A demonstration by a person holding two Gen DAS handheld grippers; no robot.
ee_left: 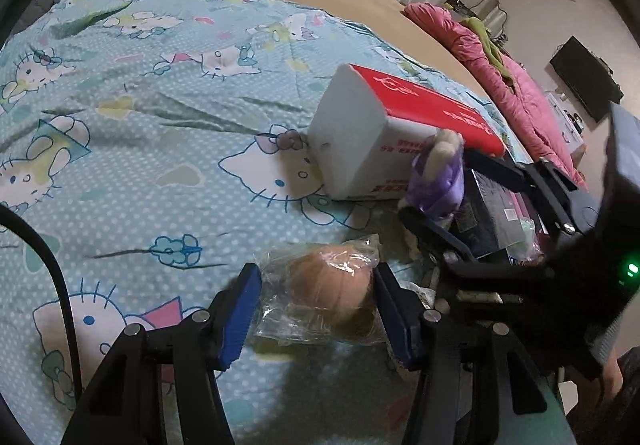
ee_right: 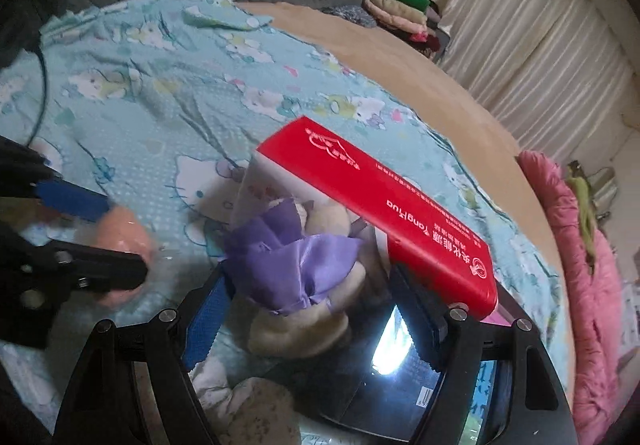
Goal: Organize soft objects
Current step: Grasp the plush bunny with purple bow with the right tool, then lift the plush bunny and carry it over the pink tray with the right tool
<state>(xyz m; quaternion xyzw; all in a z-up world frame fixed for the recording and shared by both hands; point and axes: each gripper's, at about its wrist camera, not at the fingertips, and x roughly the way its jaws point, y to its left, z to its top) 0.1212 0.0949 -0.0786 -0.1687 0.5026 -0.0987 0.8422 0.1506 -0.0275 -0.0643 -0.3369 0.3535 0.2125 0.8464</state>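
A peach soft ball in a clear plastic bag (ee_left: 332,297) lies on the Hello Kitty bedsheet (ee_left: 140,125). My left gripper (ee_left: 316,319) is open with its blue-padded fingers on either side of the bag, not squeezing it; it also shows in the right wrist view (ee_right: 120,241). A cream plush toy with a purple ribbon (ee_right: 296,273) sits between the open fingers of my right gripper (ee_right: 316,309), which shows in the left wrist view (ee_left: 448,185) around the toy (ee_left: 438,173).
A red and white box (ee_left: 384,133) stands tilted on the bed behind the plush toy. A dark glossy box (ee_right: 400,377) lies under the right gripper. A pink quilt (ee_left: 500,85) lies at the bed's right edge. Folded clothes (ee_right: 400,13) are stacked far back.
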